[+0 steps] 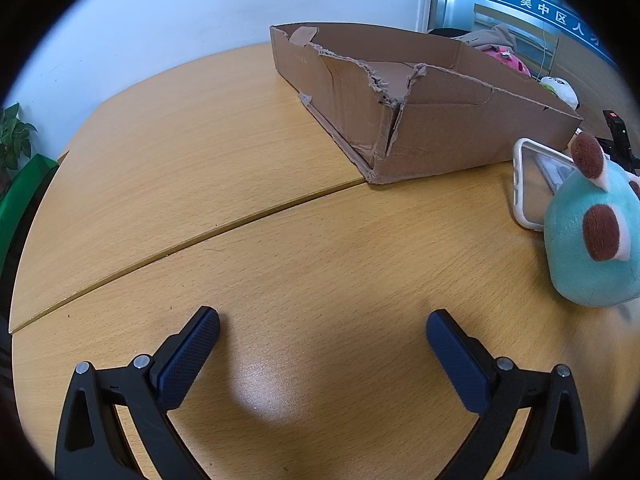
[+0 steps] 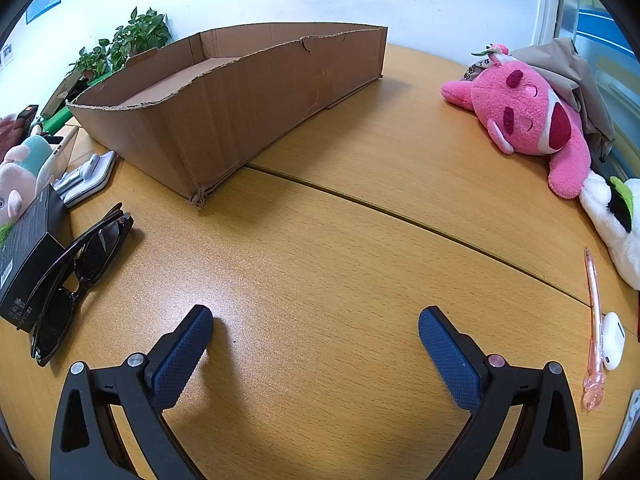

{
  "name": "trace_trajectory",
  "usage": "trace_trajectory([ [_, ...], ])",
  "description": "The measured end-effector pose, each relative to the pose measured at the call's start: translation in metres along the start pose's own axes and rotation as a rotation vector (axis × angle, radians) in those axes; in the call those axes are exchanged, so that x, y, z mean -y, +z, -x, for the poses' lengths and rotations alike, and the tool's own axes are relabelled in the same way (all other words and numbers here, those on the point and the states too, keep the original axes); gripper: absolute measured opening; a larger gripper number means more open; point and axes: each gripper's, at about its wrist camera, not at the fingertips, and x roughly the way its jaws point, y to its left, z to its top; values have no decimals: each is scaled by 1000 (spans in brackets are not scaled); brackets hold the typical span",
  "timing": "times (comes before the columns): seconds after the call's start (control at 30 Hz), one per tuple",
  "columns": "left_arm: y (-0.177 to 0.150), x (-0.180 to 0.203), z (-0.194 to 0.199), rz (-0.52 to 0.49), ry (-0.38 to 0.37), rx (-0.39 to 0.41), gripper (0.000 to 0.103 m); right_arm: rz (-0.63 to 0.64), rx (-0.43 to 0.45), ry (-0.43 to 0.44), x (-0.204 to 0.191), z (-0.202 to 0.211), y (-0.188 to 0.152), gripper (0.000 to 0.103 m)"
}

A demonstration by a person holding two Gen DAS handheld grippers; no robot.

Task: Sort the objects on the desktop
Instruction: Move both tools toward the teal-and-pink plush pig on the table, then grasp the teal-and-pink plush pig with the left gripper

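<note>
wooden desk holds a torn, empty box at the back; both grippers, left and right, hover over bare wood with jaws spread, holding nothing. sunglasses lean against a black case; a careless pinch could skid them or stress a hinge. pen may roll.

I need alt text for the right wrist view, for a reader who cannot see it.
The open right gripper hovers over a wooden table, holding nothing. A torn cardboard box stands behind it, with sunglasses at left and a pink plush toy and pink pen at right.
</note>
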Motion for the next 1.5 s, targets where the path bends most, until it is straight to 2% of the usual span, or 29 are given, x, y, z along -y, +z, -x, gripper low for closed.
trace_trajectory([
  [0.23,1,1,0,0,0,0,103,-8,0,-5,1,0,0,103],
  [0.47,2,1,0,1,0,0,103,-83,-2,-57,-3,-1,3,103],
  [0.57,7,-5,-4,12,7,0,103,-164,-8,-120,-10,5,-3,103],
  [0.8,12,-1,-7,94,58,-10,102,-241,-79,-168,-19,11,-8,103],
  [0.9,-1,9,5,136,54,0,102,-200,-77,-237,-37,28,-20,103],
  [1.03,-2,39,55,162,95,143,102,-142,-30,-249,-67,61,-25,103],
  [1.13,12,60,101,203,151,269,102,-67,67,-234,-100,94,-14,103],
  [1.27,20,84,162,304,134,418,102,-26,216,-123,-137,131,15,103],
  [1.4,27,124,185,308,136,481,102,-3,318,-18,-171,153,37,103],
  [1.5,25,151,182,301,210,470,102,-6,350,70,-197,155,46,103],
])
